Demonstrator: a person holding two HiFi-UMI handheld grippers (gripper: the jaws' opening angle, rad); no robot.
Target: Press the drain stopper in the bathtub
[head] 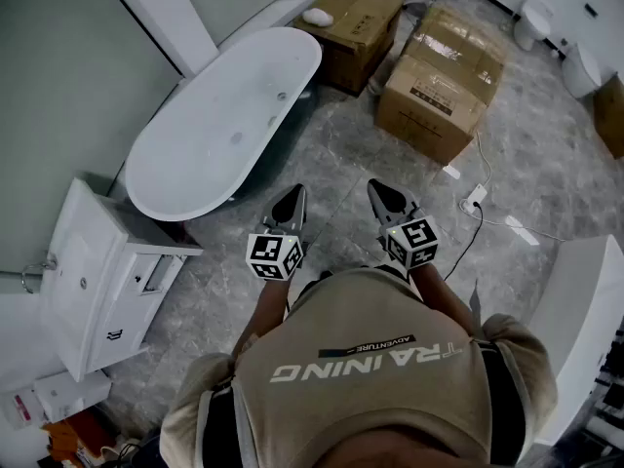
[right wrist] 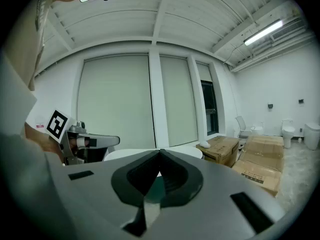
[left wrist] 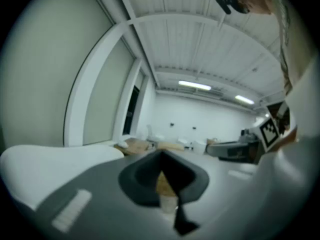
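Person in a beige shirt [head: 370,359] is standing on the grey marble-look tile floor [head: 341,154], holding both grippers out in front at about waist height. The left gripper [head: 290,206] has its jaws pinched together at the tips with nothing between them, and its own view [left wrist: 161,153] shows the same. Same story for the right gripper [head: 383,195]: closed up to a point and empty, as its own camera [right wrist: 160,153] confirms. They sit side by side, a little apart, both aimed away from the body.

The white oval freestanding bathtub [head: 171,178] is further out and to the left, well clear of both grippers. The small round grey drain stopper [head: 235,137] is down on the tub floor, roughly mid-tub, too small to tell whether it's up or down.

Two brown cardboard boxes [head: 439,76] sit on the far right, and there's a white vanity cabinet [head: 97,281] near left beside the tub's near end.
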